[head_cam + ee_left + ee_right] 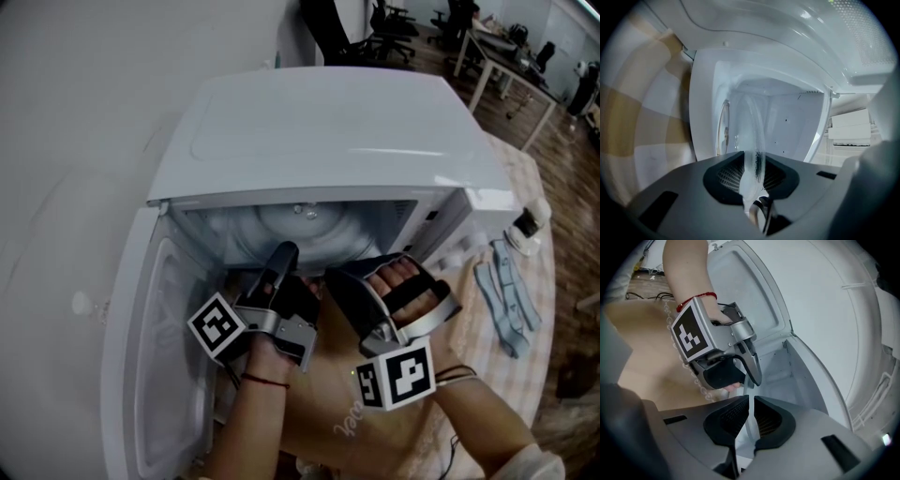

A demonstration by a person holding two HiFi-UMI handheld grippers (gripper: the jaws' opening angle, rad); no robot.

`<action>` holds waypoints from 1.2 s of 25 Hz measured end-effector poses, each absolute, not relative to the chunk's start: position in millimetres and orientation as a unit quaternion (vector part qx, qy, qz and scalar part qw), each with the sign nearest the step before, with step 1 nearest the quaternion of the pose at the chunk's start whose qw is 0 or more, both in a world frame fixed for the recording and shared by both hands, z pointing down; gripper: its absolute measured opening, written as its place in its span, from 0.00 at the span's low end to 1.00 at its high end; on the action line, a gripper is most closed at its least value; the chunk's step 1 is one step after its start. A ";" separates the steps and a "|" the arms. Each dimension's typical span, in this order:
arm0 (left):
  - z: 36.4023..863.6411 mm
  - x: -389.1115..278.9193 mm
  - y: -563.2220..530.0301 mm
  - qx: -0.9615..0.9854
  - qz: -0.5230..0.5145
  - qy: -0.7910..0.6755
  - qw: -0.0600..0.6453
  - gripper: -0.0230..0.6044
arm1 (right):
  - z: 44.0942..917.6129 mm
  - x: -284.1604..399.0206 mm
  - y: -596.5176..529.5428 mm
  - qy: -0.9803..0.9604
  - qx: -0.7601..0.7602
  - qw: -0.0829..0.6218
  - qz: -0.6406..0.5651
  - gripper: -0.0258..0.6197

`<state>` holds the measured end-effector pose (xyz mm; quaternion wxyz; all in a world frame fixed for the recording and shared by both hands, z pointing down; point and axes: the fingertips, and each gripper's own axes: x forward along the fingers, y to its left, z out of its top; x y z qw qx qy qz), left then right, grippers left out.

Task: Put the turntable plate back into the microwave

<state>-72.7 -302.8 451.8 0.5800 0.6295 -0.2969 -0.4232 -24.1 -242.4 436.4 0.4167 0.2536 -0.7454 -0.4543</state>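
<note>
Head view: L gripper (282,255), R gripper (751,402) jaws clamp plate (753,123) in microwave (319,131) mouth; door (141,356) open left.

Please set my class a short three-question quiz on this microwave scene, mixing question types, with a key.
1. True or false: the microwave door stands open.
2. What is the left gripper clamped on? A) a cloth B) the turntable plate C) the door handle
3. Fill in: the right gripper grips the turntable plate by its ____.
Key: 1 true; 2 B; 3 rim.
</note>
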 end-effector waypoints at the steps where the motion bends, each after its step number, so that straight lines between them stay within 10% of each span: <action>1: 451.9 -72.2 -303.4 0.628 -0.425 -0.296 0.580 0.15 | 437.0 -23.6 -242.7 -0.744 0.247 0.423 -0.455 0.10; 30: 451.9 -72.4 -329.1 0.614 -0.439 -0.307 0.580 0.15 | 450.8 -34.7 -276.9 -0.722 0.253 0.461 -0.450 0.12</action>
